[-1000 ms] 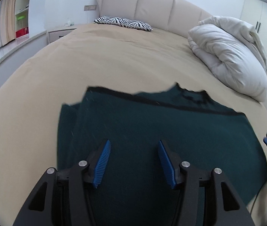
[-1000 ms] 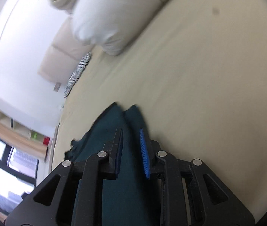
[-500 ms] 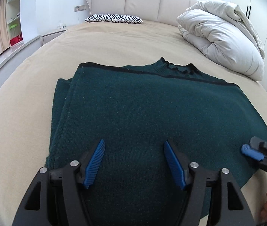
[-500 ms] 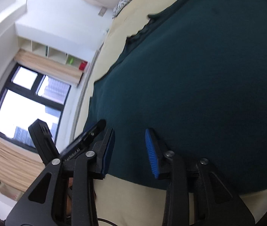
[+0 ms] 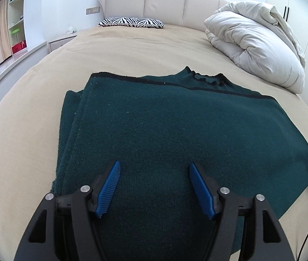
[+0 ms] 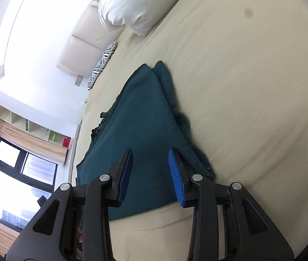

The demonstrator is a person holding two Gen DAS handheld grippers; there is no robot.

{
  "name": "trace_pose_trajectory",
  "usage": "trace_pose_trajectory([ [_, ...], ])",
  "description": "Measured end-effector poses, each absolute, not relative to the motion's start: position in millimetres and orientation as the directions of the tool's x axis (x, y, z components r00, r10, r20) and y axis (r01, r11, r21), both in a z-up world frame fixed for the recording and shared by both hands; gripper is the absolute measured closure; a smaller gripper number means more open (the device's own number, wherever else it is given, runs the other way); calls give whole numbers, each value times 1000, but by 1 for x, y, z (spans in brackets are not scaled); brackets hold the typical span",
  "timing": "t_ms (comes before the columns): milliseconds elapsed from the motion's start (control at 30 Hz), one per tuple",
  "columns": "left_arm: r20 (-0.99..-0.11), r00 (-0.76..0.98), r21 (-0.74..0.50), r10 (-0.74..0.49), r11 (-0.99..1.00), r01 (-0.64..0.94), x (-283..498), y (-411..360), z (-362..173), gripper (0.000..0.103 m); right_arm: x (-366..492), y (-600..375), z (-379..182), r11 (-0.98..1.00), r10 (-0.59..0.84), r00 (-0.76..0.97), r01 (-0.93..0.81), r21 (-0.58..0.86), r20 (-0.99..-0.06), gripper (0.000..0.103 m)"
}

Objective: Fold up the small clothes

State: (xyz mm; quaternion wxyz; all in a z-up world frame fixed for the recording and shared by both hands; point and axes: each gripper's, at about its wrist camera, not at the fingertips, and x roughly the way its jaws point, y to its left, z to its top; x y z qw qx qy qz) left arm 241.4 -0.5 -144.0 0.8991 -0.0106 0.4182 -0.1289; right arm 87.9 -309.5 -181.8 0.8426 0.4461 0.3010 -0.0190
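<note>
Dark green knit sweater (image 5: 164, 134), partly folded, lies flat on beige bed sheet (image 5: 34, 108) w/ layers stacked at both sides; left gripper (image 5: 153, 187) hovers over it, fingers spread, empty; right gripper (image 6: 150, 174) likewise spread at its near corner; risk: pinching only top layer, so stack slides apart & fold skews.

sweater (image 5: 175, 130): 1 | grippers: 2, left (image 5: 154, 167), right (image 6: 149, 154) | duvet (image 5: 256, 50): 1 | zebra pillow (image 5: 132, 21): 1 | bed (image 5: 132, 50): 1
</note>
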Motion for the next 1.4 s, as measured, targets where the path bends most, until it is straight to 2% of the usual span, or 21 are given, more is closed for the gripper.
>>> trace_pose_trajectory([
  [233,-748,616,-134,-248,965,226,242,0,-144,34,131,-255,-139,664,378,795,124,737,-474,65],
  [433,-743,611,-161,-272,959,232,243,3,-145,34,211,-190,-139,712,496,698,14,702,-517,64],
  [567,-740,612,-167,-280,957,236,243,5,-145,34,235,-198,-167,726,476,656,82,683,-586,64],
  [700,-737,609,-183,-294,954,239,243,7,-145,34,210,-246,-181,654,458,718,127,746,-524,64],
  [900,-715,618,-242,-326,945,218,235,18,-129,35,143,-344,-172,609,250,806,299,735,-536,63],
  [933,-708,623,-257,-331,943,210,234,21,-127,35,132,-356,-167,615,217,814,314,723,-538,62],
  [1000,-699,627,-285,-346,938,200,232,23,-123,35,122,-373,-163,625,173,819,338,704,-547,52],
  [1033,-697,625,-292,-352,935,200,233,22,-122,35,119,-379,-164,624,170,818,342,703,-549,47],
  [1233,-683,597,-345,-421,906,244,235,6,-120,36,146,-367,-181,639,313,739,301,708,-597,46],
  [1300,-685,586,-351,-433,901,256,235,-1,-119,36,162,-354,-189,671,337,685,306,676,-645,47],
  [1400,-707,564,-332,-426,905,267,237,-11,-126,36,172,-351,-192,640,366,679,312,702,-636,46],
])
